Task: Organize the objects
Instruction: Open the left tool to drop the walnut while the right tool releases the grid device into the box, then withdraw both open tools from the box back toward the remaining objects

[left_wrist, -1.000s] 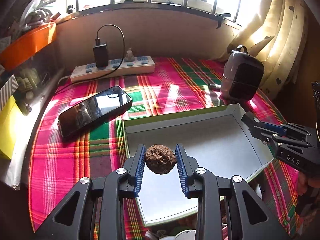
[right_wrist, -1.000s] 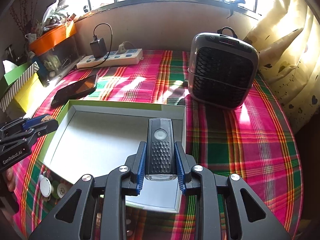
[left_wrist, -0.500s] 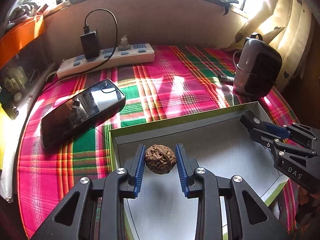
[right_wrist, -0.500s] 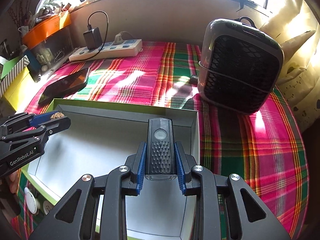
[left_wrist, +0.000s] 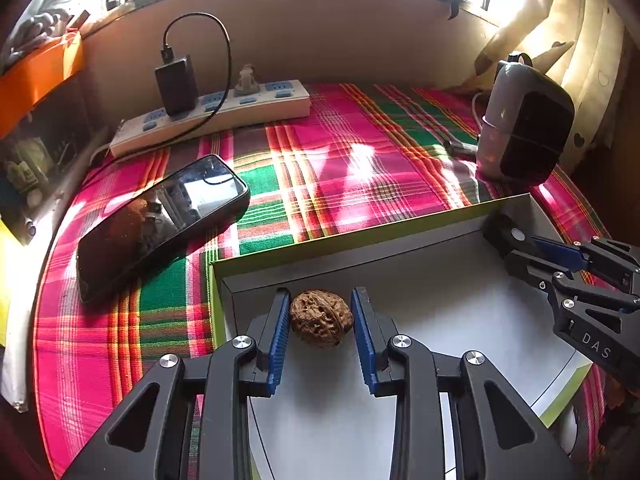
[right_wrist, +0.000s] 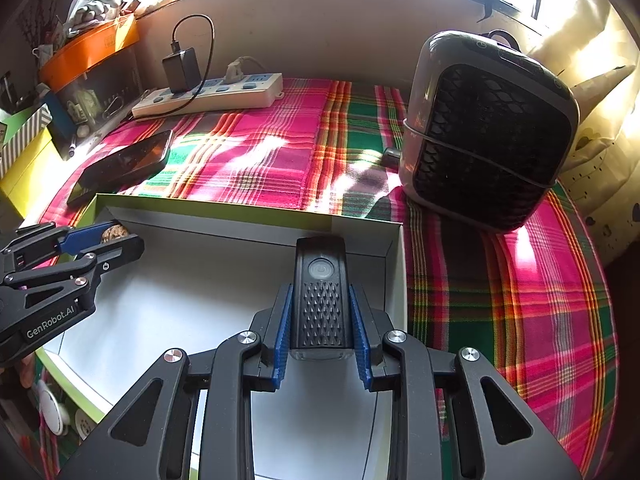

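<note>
Claws (left_wrist: 321, 322) (right_wrist: 322, 328) grip walnut (left_wrist: 321, 317) and torch (right_wrist: 320, 292); I hold them over tray's (left_wrist: 400, 272) twelve-o'clock wall, ready to drop.

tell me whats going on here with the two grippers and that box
A person is tidying small things into a shallow white box on a plaid cloth. The left gripper is shut on a walnut near the box's far left corner. The right gripper is shut on a small black device over the box's right side. Neither has been let go yet.
</note>
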Available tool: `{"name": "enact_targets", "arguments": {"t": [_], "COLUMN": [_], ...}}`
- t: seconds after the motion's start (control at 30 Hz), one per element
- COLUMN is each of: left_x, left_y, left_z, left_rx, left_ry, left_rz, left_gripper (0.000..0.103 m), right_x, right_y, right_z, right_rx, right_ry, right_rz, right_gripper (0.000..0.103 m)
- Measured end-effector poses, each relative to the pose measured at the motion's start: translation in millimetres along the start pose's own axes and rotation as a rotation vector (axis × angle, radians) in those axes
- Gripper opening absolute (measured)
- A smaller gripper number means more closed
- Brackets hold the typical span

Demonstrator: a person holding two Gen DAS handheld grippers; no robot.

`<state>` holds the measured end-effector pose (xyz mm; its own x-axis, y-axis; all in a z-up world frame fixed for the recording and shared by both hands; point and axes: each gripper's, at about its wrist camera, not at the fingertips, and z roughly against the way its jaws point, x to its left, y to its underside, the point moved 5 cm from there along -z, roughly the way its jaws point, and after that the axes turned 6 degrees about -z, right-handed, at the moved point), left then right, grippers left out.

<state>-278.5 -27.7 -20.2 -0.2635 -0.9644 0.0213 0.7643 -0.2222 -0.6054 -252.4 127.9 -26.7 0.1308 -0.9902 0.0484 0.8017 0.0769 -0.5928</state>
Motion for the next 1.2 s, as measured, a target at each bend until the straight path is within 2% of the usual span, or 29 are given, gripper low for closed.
{"name": "enact_targets", "arguments": {"t": [0.6,0.8,0.97,1.2], "left_x": [-1.6,-3.1,-3.0,2.0], "left_y": [0.3,-0.5,-0.2,0.6], "left_z": [-1.4,-0.4,0.5,13.7], "left_rx": [0.004,0.005,0.009,-0.012], "left_ry": [-0.016,0.003,0.016,0.012], "left_rz": [-0.016,-0.007,0.008,0.023], "left_gripper": [0.029,0.035,0.038,0.042], "right_x": [4.5,4.9,7.8,11.4], "right_y": [3.1,3.7,3.4,2.8], "right_z": [-2.9,-3.4,0.2,11.3], "right_rx": [0.007,0.009,0.000,-0.024], "right_ry": [0.010,0.014,-0.002,-0.015], "right_rz": [0.007,0.000,-0.003,-0.003], "right_gripper": [0.028,0.029,0.041,0.042]}}
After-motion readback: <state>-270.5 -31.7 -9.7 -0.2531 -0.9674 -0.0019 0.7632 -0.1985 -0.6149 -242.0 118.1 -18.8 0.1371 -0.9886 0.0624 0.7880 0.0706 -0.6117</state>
